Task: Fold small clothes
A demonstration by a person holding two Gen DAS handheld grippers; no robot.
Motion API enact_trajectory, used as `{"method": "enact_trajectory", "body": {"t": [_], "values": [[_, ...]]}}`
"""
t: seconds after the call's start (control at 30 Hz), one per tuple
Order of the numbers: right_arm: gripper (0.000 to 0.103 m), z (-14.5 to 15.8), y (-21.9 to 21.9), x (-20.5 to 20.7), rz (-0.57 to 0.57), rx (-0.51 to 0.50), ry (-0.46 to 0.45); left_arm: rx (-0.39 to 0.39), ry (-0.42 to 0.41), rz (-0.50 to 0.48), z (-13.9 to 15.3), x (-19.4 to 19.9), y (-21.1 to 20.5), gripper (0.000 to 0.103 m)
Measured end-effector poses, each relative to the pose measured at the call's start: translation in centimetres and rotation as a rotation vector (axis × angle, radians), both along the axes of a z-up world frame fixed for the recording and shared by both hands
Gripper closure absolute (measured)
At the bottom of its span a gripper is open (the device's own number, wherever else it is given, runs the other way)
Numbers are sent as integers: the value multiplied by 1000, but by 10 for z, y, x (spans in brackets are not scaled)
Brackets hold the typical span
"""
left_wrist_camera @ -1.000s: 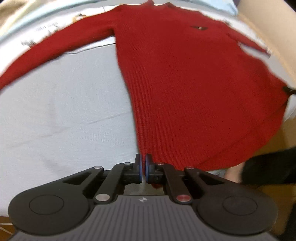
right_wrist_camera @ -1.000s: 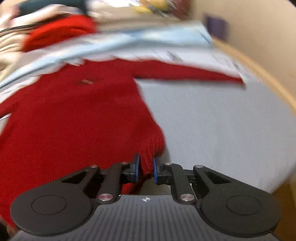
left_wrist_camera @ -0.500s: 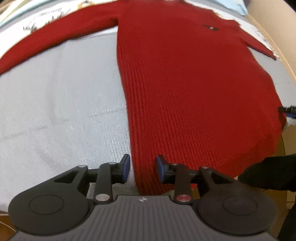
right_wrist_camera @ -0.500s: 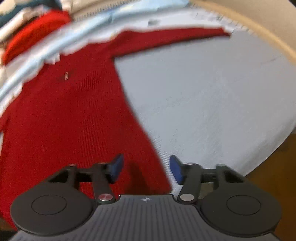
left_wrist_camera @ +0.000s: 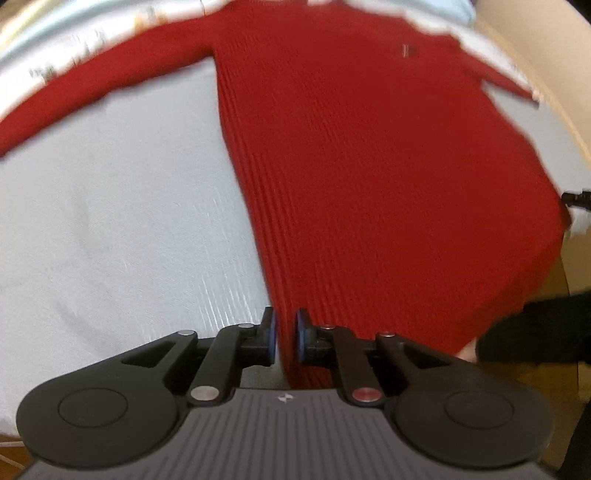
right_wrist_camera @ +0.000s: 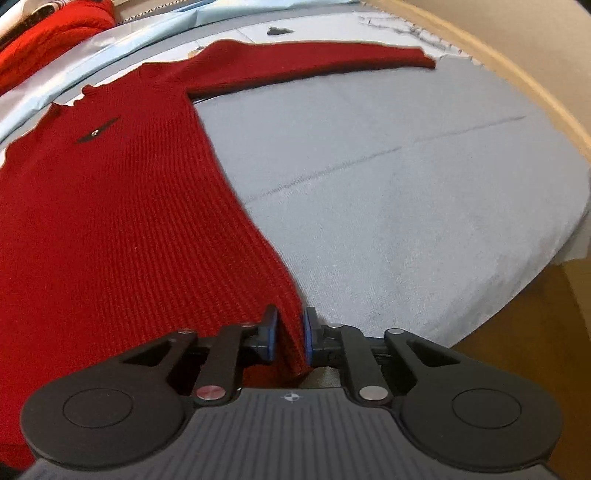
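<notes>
In the left wrist view, your left tongs (left_wrist_camera: 284, 339) are pinching the near left corner of the sweater (left_wrist_camera: 369, 166) at its hem, the blue pads closed onto the knit with only cloth between them. The sweater is lying flat and face up on the grey sheet (left_wrist_camera: 110, 221) covering the counter, body running away from you, one sleeve (left_wrist_camera: 92, 88) stretching out to the left. This view is blurring, so I cannot tell how much fabric is sitting between the pads; it looks like just the edge. If that is so, the corner is likely to slide out as you are lifting.

In the right wrist view, your right tongs (right_wrist_camera: 290, 339) are gripping the other hem corner, a thicker fold of knit bunching between the pads. The other sleeve (right_wrist_camera: 314, 62) is reaching toward the far right edge of the counter. A second red garment (right_wrist_camera: 48, 33) is lying at the far left, well apart.

Judging from here, you are preparing to carry the hem up toward the collar. Both sleeves are lying spread, so they may be dragging and twisting under the body if you are folding lengthwise first. Uneven lifting between the two hands would be skewing the fold line, and the ribbed knit is stretchy, so pulling hard risks distorting the hem.
</notes>
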State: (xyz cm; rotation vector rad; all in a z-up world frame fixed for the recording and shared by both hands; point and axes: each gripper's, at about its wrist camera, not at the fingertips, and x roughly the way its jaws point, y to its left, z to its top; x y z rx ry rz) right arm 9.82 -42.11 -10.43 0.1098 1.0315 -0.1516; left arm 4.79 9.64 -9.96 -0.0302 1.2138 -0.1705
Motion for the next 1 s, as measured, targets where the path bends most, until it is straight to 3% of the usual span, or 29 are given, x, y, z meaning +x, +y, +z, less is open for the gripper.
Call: {"method": "enact_trajectory", "body": {"t": [0.07, 0.17, 0.23, 0.27, 0.3, 0.33, 0.47, 0.5, 0.6, 0.67, 0.8, 1.0], "values": [[80, 13, 5, -6, 16, -27, -82, -30, -62, -32, 10, 1, -6, 90], [68, 30, 11, -18, 91, 10, -183, -79, -38, -91, 3, 4, -19, 86], [61, 21, 15, -11, 129, 40, -133, -27, 46, -134, -16, 5, -30, 74], [59, 7, 14, -2, 140, 45, -51, 23, 77, -152, -25, 5, -34, 73], [58, -9, 14, 2, 139, 34, 51, 43, 67, -165, -26, 2, -35, 73], [59, -16, 15, 1, 136, 17, 76, 35, 62, -164, -24, 4, -36, 72], [54, 8, 21, -2, 182, 19, -63, -11, 28, -120, -16, 10, -30, 58], [50, 6, 22, 0, 186, 13, -55, 6, 45, -116, -21, 12, -30, 58], [49, -20, 20, 4, 176, -40, 96, 50, 72, -101, -26, 14, -32, 58], [49, -12, 20, 6, 163, -34, 55, 39, 6, -59, -11, 16, -33, 57], [48, 20, 21, 3, 165, 31, -127, 22, -165, 90, 21, 25, -23, 35], [45, 67, 36, 3, 165, 85, -387, 77, -344, 235, 50, 36, -23, 30]]}}
